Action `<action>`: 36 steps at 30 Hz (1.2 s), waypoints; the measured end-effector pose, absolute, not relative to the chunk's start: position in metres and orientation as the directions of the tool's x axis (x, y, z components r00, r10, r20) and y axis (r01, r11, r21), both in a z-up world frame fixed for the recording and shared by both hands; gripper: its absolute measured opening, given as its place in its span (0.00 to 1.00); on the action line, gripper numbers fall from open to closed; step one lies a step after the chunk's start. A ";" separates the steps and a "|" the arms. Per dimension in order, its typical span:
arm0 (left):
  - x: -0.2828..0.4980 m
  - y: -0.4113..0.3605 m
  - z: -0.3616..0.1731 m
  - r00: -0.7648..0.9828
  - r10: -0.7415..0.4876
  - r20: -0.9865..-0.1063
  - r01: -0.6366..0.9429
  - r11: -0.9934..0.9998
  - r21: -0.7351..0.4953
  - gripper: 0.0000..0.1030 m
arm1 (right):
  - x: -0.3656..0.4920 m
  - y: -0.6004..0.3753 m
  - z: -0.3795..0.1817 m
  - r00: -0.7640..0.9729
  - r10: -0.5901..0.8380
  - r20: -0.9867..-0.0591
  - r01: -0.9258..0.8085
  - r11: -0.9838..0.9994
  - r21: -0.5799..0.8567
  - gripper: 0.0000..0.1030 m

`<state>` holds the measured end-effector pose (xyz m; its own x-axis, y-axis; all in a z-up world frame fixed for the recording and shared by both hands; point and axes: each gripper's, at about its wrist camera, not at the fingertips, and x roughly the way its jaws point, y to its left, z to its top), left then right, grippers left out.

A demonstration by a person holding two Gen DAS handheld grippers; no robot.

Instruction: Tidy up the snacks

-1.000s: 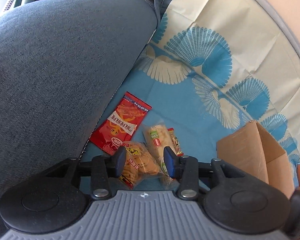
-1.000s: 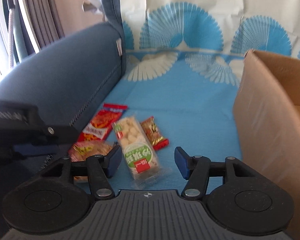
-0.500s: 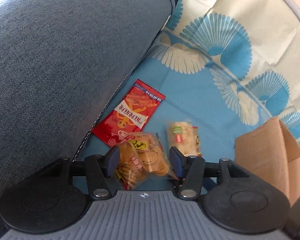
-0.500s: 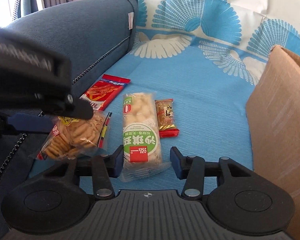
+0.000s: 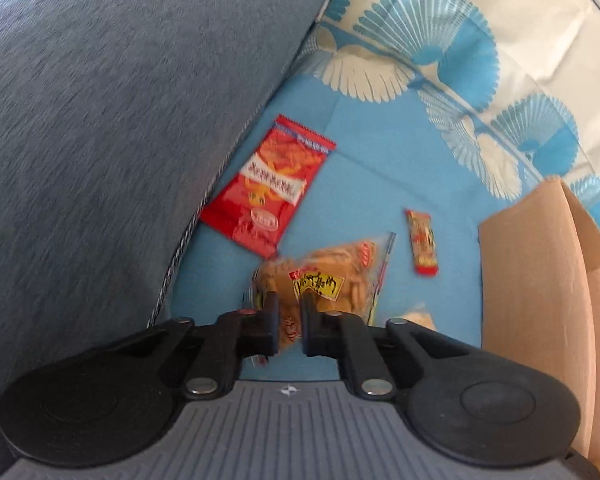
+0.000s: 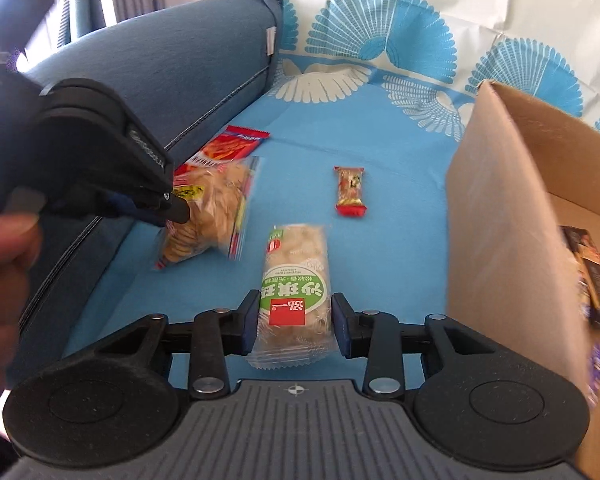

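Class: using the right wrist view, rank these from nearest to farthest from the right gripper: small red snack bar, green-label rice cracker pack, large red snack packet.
1. Green-label rice cracker pack, between the right gripper jaws.
2. Small red snack bar, ahead, slightly right.
3. Large red snack packet, far left by the cushion.

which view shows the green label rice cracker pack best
The right wrist view: the green label rice cracker pack lies lengthwise between the right hand-held gripper fingers, label readable. The left wrist view shows only a pale corner of it beside the left hand-held gripper, which pinches the cookie bag.
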<state>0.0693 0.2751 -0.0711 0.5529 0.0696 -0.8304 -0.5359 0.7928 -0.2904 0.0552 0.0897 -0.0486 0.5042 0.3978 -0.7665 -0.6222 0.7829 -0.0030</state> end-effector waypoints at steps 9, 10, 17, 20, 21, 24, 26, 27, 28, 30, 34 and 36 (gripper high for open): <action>0.031 0.265 -0.066 0.550 -0.088 -0.831 -0.440 0.815 -0.377 0.08 | 0.019 0.068 -0.045 0.402 0.390 -0.828 -0.665 0.747 0.029 0.39; 0.029 0.263 -0.067 0.548 -0.112 -0.829 -0.430 0.812 -0.394 0.11 | 0.017 0.068 -0.046 0.392 0.390 -0.833 -0.671 0.741 0.031 0.41; 0.027 0.258 -0.054 0.616 -0.018 -0.787 -0.428 0.831 -0.355 0.74 | 0.019 0.065 -0.043 0.431 0.409 -0.804 -0.649 0.760 0.038 0.56; 0.039 0.253 -0.058 0.591 -0.003 -0.807 -0.444 0.834 -0.327 0.82 | 0.025 0.066 -0.049 0.410 0.409 -0.815 -0.641 0.765 0.061 0.62; 0.044 0.250 -0.059 0.572 0.014 -0.820 -0.451 0.841 -0.300 0.83 | 0.026 0.068 -0.052 0.401 0.408 -0.820 -0.643 0.763 0.065 0.62; 0.058 0.244 -0.063 0.539 0.056 -0.841 -0.463 0.853 -0.240 0.87 | 0.031 0.075 -0.061 0.385 0.392 -0.836 -0.646 0.761 0.060 0.64; 0.065 0.241 -0.066 0.520 0.077 -0.851 -0.478 0.851 -0.215 0.88 | 0.031 0.079 -0.066 0.379 0.379 -0.845 -0.646 0.762 0.052 0.64; 0.068 0.240 -0.068 0.510 0.081 -0.856 -0.486 0.849 -0.209 0.88 | 0.032 0.080 -0.068 0.376 0.370 -0.850 -0.645 0.763 0.048 0.64; 0.070 0.240 -0.070 0.502 0.084 -0.861 -0.494 0.845 -0.205 0.88 | 0.032 0.082 -0.070 0.372 0.362 -0.855 -0.643 0.765 0.044 0.64; 0.072 0.241 -0.074 0.481 0.088 -0.872 -0.506 0.841 -0.193 0.88 | 0.034 0.083 -0.072 0.364 0.357 -0.860 -0.642 0.765 0.046 0.64; 0.076 0.243 -0.079 0.464 0.084 -0.882 -0.512 0.838 -0.190 0.89 | 0.033 0.084 -0.074 0.361 0.357 -0.862 -0.648 0.760 0.043 0.64; 0.076 0.244 -0.080 0.460 0.091 -0.883 -0.517 0.836 -0.183 0.89 | 0.033 0.084 -0.074 0.362 0.355 -0.862 -0.652 0.757 0.038 0.63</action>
<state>0.0761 0.2438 -0.0797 0.4599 0.0910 -0.8833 -0.5166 0.8365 -0.1827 0.0327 0.0845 -0.0744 0.3620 0.3553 -0.8618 -0.6519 0.7574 0.0384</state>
